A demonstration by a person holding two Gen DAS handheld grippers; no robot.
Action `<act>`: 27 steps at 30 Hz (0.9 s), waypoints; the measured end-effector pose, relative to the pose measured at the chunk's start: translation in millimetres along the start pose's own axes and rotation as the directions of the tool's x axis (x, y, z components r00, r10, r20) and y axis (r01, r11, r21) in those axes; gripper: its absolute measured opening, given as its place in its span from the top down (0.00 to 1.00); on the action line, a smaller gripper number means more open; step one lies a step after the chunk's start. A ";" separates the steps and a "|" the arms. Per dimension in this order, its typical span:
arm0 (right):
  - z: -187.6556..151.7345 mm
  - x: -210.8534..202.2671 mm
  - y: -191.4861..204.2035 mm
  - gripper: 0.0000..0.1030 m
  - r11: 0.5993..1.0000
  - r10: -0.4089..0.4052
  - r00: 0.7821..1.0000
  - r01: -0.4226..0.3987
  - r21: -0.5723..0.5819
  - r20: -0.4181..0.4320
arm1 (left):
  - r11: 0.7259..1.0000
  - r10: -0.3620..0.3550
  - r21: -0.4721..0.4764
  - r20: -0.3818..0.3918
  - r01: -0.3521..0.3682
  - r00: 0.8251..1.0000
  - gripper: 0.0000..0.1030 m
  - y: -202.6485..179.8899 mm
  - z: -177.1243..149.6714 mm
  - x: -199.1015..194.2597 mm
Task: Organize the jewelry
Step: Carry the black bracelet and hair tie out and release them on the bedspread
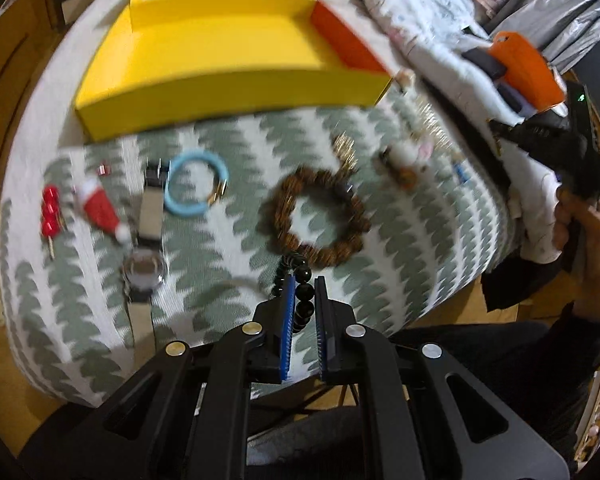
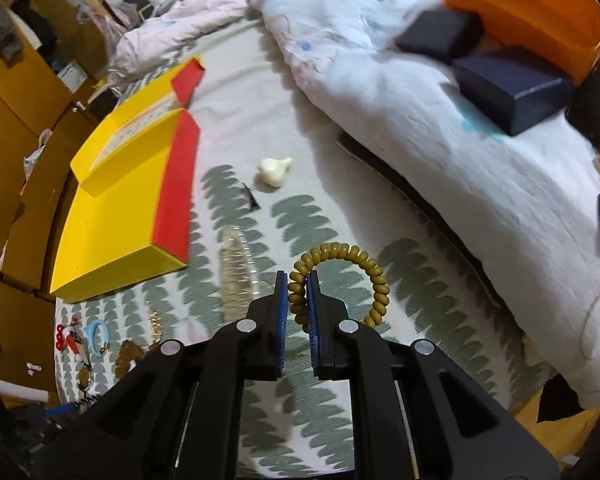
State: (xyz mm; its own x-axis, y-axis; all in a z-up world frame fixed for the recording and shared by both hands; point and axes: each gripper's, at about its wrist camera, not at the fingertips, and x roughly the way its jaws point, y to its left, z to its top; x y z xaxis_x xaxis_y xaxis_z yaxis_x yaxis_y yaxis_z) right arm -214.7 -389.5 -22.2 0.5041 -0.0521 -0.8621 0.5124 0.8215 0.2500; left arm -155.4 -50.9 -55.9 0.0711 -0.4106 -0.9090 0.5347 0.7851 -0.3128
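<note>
- Left tool [image 1: 303, 280]: blue pads pinching a black bead bracelet [image 1: 300, 292]; strand runs between the pads, loose end curling out past the tips.
- Just beyond the left tool's tips: brown bead bracelet [image 1: 318, 216], flat on the leaf-patterned bedspread [image 1: 400, 248], close to the black beads; contact unclear.
- Further out and left of the left tool: light blue bangle [image 1: 196, 186], wristwatch [image 1: 145, 268], small red Santa-hat charm [image 1: 100, 210], red bead piece [image 1: 50, 216]; all blurred.
- Far ahead of the left tool: yellow box [image 1: 220, 68] with an orange-red side, lying on the bedspread.
- Right tool [image 2: 298, 280]: pads clamped on an olive-yellow coil bracelet [image 2: 340, 276]; most of the ring arcs out to the right of the tips.
- Left of the right tool's tips: clear ridged piece [image 2: 236, 280], blurred, on the bedspread.
- Ahead of the right tool: small cream-white object [image 2: 274, 170].
- Right of the right tool: rumpled white quilt [image 2: 420, 120] carrying dark blue boxes [image 2: 508, 92] and an orange container [image 2: 520, 4].
</note>
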 end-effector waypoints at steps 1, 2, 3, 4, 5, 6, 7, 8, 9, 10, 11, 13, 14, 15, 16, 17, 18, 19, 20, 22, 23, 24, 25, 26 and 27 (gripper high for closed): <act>1.7 3.8 -2.6 0.90 1.000 -0.011 1.000 0.011 0.005 -0.004 | 1.000 0.004 -0.007 -0.009 -0.004 1.000 0.91 2.5 -2.2 4.3; 4.1 7.2 -3.7 0.90 1.000 -0.018 1.000 0.018 0.007 -0.007 | 1.000 0.008 -0.014 -0.014 -0.009 1.000 0.91 5.7 -3.5 7.8; 8.1 12.6 -5.1 0.90 1.000 -0.016 1.000 0.016 0.009 -0.010 | 1.000 0.015 -0.017 -0.018 -0.015 1.000 0.91 8.6 -5.1 10.5; 11.7 17.7 -5.5 0.90 1.000 -0.016 1.000 0.016 0.010 -0.017 | 0.999 0.025 -0.023 -0.023 -0.025 0.999 0.91 12.9 -6.1 13.8; 13.6 21.3 -6.2 0.90 1.000 -0.022 0.999 0.022 0.008 -0.026 | 0.999 0.033 -0.029 -0.025 -0.034 0.999 0.91 16.5 -7.7 15.4; 17.6 29.0 -5.1 0.90 1.000 -0.030 0.999 0.030 0.004 -0.037 | 0.998 0.042 -0.035 -0.027 -0.043 0.999 0.91 19.3 -7.6 17.0; 20.4 34.2 -3.7 0.90 1.000 -0.031 0.999 0.031 0.000 -0.041 | 0.998 0.051 -0.043 -0.030 -0.052 0.998 0.91 23.5 -7.0 18.8; 22.2 40.3 -2.0 0.90 0.999 -0.037 0.998 0.036 -0.004 -0.048 | 0.997 0.055 -0.050 -0.034 -0.057 0.998 0.91 27.1 -6.6 20.7; 24.0 47.3 -0.5 0.90 0.999 -0.048 0.997 0.048 -0.010 -0.061 | 0.996 0.060 -0.056 -0.038 -0.062 0.997 0.91 30.7 -6.5 22.5; 25.6 56.1 0.9 0.90 0.998 -0.056 0.996 0.055 -0.011 -0.075 | 0.996 0.064 -0.058 -0.040 -0.067 0.997 0.91 32.1 -5.6 23.8; 26.8 62.6 1.9 0.90 0.998 -0.061 0.995 0.060 -0.011 -0.083 | 0.996 0.069 -0.059 -0.045 -0.072 0.997 0.91 33.9 -4.8 25.8; 29.5 74.8 3.2 0.90 0.998 -0.068 0.993 0.067 -0.016 -0.098 | 0.994 0.084 -0.061 -0.052 -0.087 0.995 0.91 36.9 -2.9 29.8; 30.6 79.9 3.6 0.90 0.997 -0.076 0.991 0.074 -0.015 -0.109 | 0.994 0.091 -0.059 -0.055 -0.094 0.994 0.91 37.1 -1.7 31.9; 32.2 83.8 4.0 0.90 0.997 -0.081 0.990 0.080 -0.016 -0.114 | 0.993 0.097 -0.061 -0.059 -0.100 0.994 0.91 38.0 -0.7 34.3; 34.4 86.7 4.6 0.90 0.997 -0.081 0.990 0.079 -0.017 -0.112 | 0.993 0.098 -0.063 -0.064 -0.102 0.993 0.91 38.4 0.9 37.3; 36.1 89.1 4.8 0.90 0.997 -0.082 0.990 0.080 -0.017 -0.112 | 0.992 0.101 -0.065 -0.069 -0.106 0.992 0.91 39.7 1.6 39.3; 37.6 93.7 4.5 0.90 0.996 -0.087 0.989 0.085 -0.018 -0.120 | 0.991 0.114 -0.066 -0.070 -0.119 0.991 0.91 41.1 2.0 40.5; 38.0 96.3 4.4 0.90 0.996 -0.088 0.988 0.086 -0.019 -0.124 | 0.989 0.128 -0.065 -0.069 -0.132 0.989 0.91 42.4 2.8 41.8; 38.6 99.1 4.7 0.90 0.996 -0.088 0.988 0.087 -0.020 -0.126 | 0.987 0.142 -0.066 -0.068 -0.146 0.988 0.91 44.2 3.9 42.8; 39.0 103.3 5.5 0.90 0.996 -0.086 0.987 0.084 -0.023 -0.135 | 0.985 0.153 -0.068 -0.073 -0.158 0.986 0.90 47.1 6.2 44.0; 38.9 106.0 5.9 0.89 0.996 -0.088 0.985 0.085 -0.025 -0.147 | 0.985 0.156 -0.068 -0.077 -0.161 0.985 0.90 47.7 6.6 44.8; 38.9 107.7 6.6 0.88 0.996 -0.091 0.984 0.088 -0.028 -0.154 | 0.984 0.159 -0.073 -0.081 -0.165 0.984 0.90 48.7 6.5 45.3; 39.1 107.7 7.6 0.87 0.995 -0.097 0.984 0.092 -0.035 -0.151 | 0.982 0.163 -0.082 -0.080 -0.169 0.983 0.89 50.0 6.7 44.9; 39.2 107.2 8.0 0.85 0.995 -0.100 0.984 0.095 -0.040 -0.150 | 0.982 0.162 -0.087 -0.083 -0.169 0.983 0.88 50.6 7.1 44.9; 38.8 106.8 8.5 0.82 0.994 -0.104 0.982 0.099 -0.044 -0.155 | 0.983 0.151 -0.092 -0.088 -0.159 0.985 0.85 51.4 7.2 44.6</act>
State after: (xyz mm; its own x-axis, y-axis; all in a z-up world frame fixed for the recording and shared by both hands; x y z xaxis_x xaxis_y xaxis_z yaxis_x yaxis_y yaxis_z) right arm -129.6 -410.1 -95.0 0.3342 -0.0492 -0.9412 0.5283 0.8368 0.1438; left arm -118.7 -32.2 -110.6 0.0765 -0.2453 -0.9664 0.4365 0.8797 -0.1888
